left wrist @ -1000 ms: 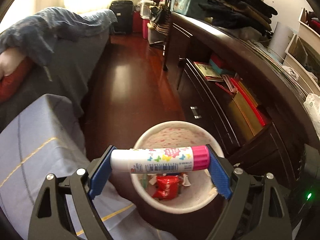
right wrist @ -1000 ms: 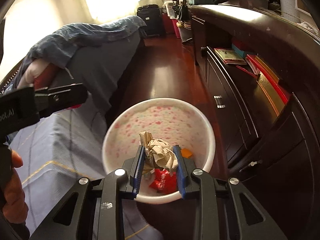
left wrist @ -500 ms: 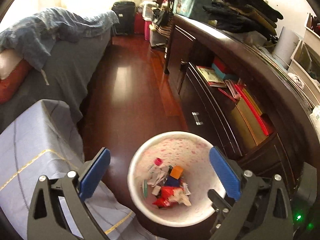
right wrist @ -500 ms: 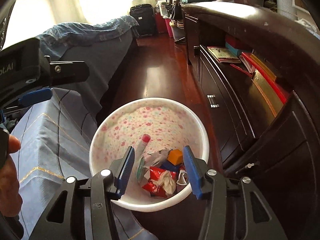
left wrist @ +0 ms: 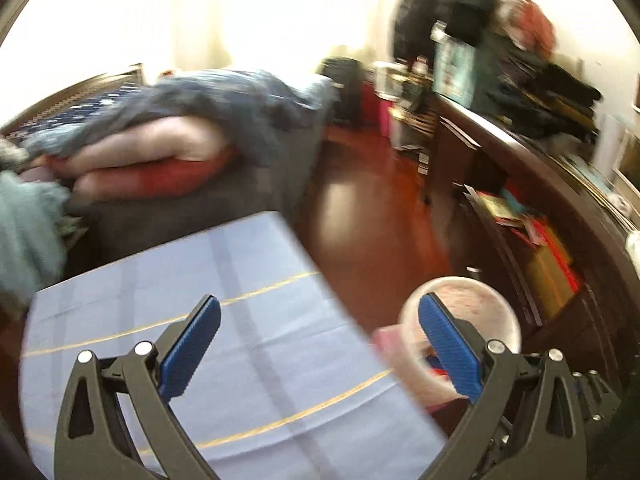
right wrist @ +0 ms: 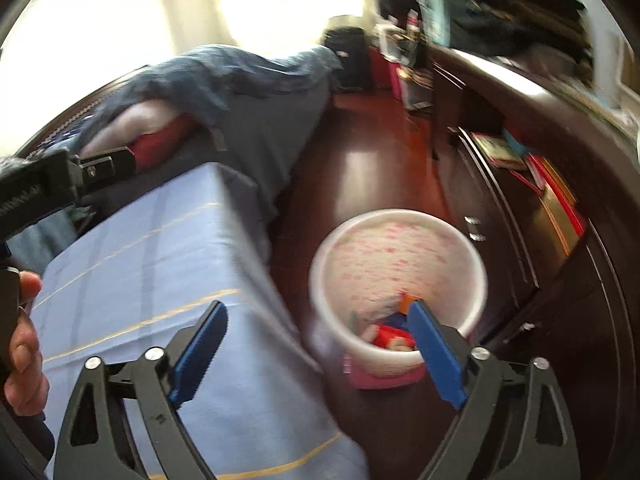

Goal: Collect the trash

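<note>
Hanging empty w/ jaws wide, left gripper (left wrist: 318,350) & right gripper (right wrist: 316,354) sit over the blue-clothed table (right wrist: 152,264); trash lies in floral bin (right wrist: 400,240) on floor—prob. between pickups, next needs locating more trash.

A pale blue cloth with thin yellow stripes (left wrist: 240,320) covers a surface beside the glossy red-brown wooden floor (right wrist: 372,168), with a long dark wooden dresser (right wrist: 520,208) opposite and a grey-blue blanket (left wrist: 224,100) over red-and-pink pillows (left wrist: 152,168).

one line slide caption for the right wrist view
Open right gripper above blue checked tablecloth beside white floral trash bin.
</note>
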The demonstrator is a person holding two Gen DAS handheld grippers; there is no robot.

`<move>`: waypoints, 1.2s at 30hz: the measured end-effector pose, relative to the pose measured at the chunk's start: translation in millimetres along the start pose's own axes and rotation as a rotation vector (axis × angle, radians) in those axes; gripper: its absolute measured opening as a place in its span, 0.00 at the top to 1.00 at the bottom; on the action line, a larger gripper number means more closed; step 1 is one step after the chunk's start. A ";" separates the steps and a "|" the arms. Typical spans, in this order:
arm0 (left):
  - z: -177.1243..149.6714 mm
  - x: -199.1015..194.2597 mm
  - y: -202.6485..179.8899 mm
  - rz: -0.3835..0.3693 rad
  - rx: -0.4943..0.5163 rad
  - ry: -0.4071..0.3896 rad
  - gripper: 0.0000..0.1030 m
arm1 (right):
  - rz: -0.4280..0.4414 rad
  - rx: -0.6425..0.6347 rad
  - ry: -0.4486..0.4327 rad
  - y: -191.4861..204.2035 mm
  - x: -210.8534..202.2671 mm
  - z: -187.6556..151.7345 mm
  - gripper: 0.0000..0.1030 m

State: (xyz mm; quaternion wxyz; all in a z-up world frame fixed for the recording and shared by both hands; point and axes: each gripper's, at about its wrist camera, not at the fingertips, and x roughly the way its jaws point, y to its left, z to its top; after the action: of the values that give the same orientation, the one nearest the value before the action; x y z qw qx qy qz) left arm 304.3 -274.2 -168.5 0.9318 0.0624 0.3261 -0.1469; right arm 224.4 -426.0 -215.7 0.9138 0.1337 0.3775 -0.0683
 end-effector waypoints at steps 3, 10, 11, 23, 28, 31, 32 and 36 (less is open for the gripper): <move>-11.4 -40.7 39.4 0.094 -0.047 -0.039 0.03 | 0.054 -0.052 -0.024 37.3 -21.1 -5.6 0.04; -39.6 -145.2 113.4 0.231 -0.168 -0.121 0.04 | 0.129 -0.199 -0.100 121.5 -79.4 -19.3 0.04; -44.0 -158.0 118.3 0.251 -0.170 -0.135 0.03 | 0.136 -0.211 -0.112 128.2 -86.8 -20.9 0.04; -86.5 -311.9 163.2 0.429 -0.282 -0.314 0.03 | 0.212 -0.335 -0.317 195.5 -192.5 -37.0 0.04; -98.3 -349.5 166.6 0.466 -0.296 -0.367 0.03 | 0.170 -0.336 -0.367 202.7 -210.3 -43.2 0.04; -102.1 -364.2 168.2 0.443 -0.313 -0.391 0.03 | 0.149 -0.326 -0.390 205.1 -221.5 -47.0 0.04; -103.7 -369.3 169.1 0.437 -0.319 -0.398 0.03 | 0.143 -0.326 -0.395 206.5 -224.4 -48.9 0.04; -107.2 -380.2 172.6 0.435 -0.326 -0.419 0.03 | 0.131 -0.328 -0.404 209.2 -230.9 -52.2 0.04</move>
State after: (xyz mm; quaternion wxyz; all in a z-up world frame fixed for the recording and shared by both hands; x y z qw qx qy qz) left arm 12.5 1.0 -10.6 0.9857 -0.0511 0.1257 0.0995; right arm 73.6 -205.2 -47.3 0.9825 -0.0084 0.1840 0.0277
